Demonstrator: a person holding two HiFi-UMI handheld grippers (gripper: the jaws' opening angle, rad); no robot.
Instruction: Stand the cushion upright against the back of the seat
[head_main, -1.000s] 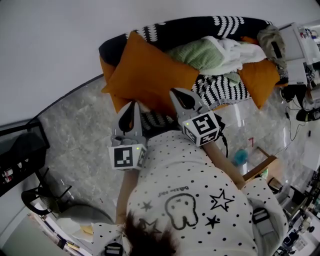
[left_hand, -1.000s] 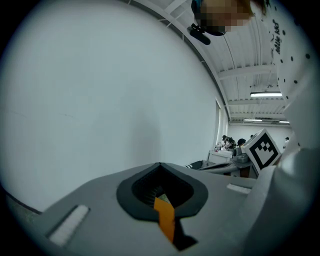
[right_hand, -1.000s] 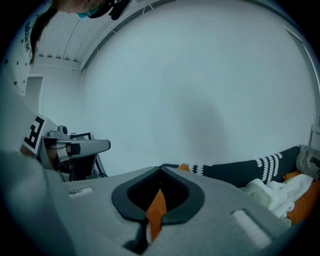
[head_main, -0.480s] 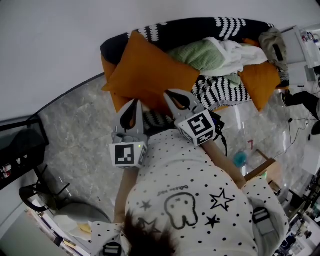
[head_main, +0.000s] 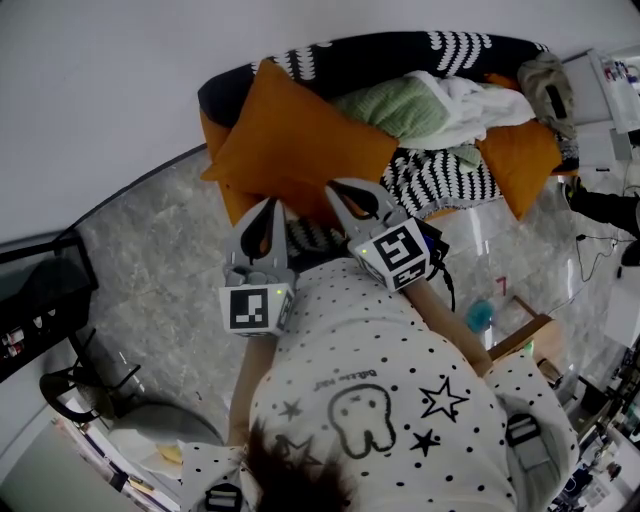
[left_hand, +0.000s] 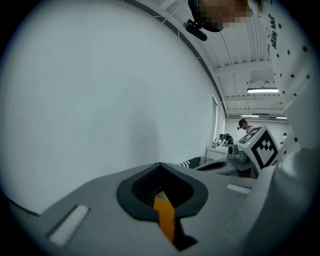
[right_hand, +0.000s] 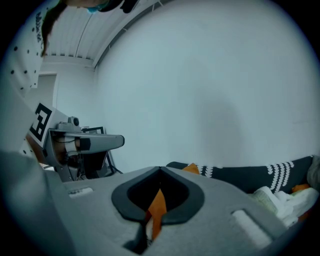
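A large orange cushion (head_main: 300, 150) leans on its edge against the black-and-white sofa back (head_main: 400, 50) at the seat's left end. Just in front of its lower edge are my left gripper (head_main: 265, 212) and right gripper (head_main: 338, 190), both with jaws together. In the left gripper view the shut left gripper (left_hand: 160, 167) shows an orange sliver of cushion (left_hand: 164, 215) through its slit. The right gripper (right_hand: 160, 170) looks the same, with the cushion (right_hand: 157, 207) in its slit. No fold of fabric shows between either pair of jaws.
A pile of green and white clothes (head_main: 420, 105) lies on the striped seat (head_main: 440, 180), with a second orange cushion (head_main: 520, 160) at the right end. A chair base (head_main: 90, 390) stands on the marble floor at lower left. Clutter lines the right side.
The right gripper has shifted slightly left along the cushion's lower edge. The cushion and the left gripper have stayed put.
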